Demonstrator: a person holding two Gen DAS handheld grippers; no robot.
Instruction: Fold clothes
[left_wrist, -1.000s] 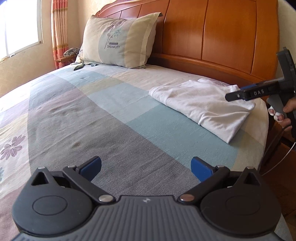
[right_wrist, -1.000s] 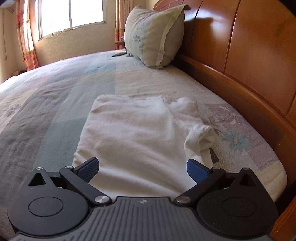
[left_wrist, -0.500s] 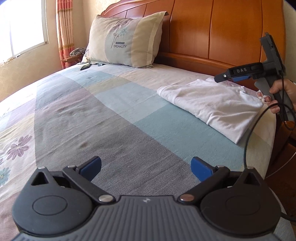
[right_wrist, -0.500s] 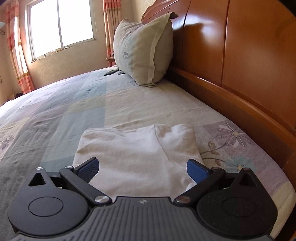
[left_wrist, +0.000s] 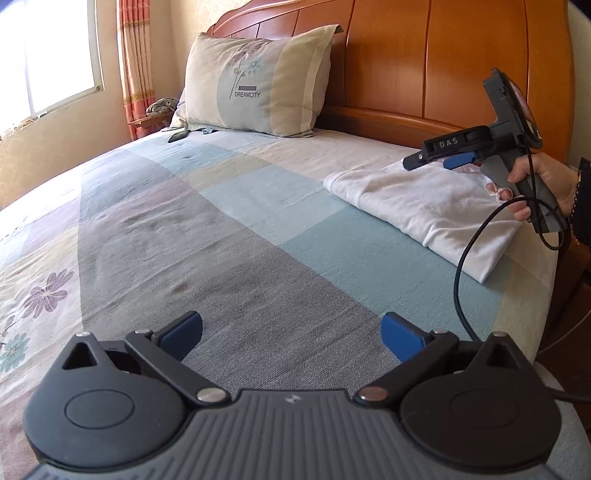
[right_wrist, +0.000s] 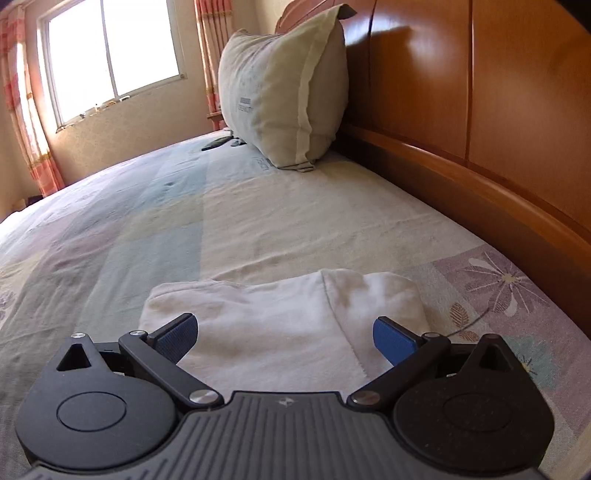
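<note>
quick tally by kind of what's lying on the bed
white folded garments: 1
pillows: 1
dark flat things, maybe remotes: 1
total: 3

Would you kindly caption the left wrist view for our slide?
Open left gripper over the bedspread; open right gripper above a folded white shirt.

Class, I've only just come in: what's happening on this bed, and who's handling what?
A person holds a two-finger gripper in each hand over a bed. A white garment lies folded flat near the headboard. The right gripper hovers above it, fingers open, gripping nothing. The left gripper, also open and empty, hangs over bare bedspread farther off. A pillow leans against the headboard. The folding looks done.
</note>
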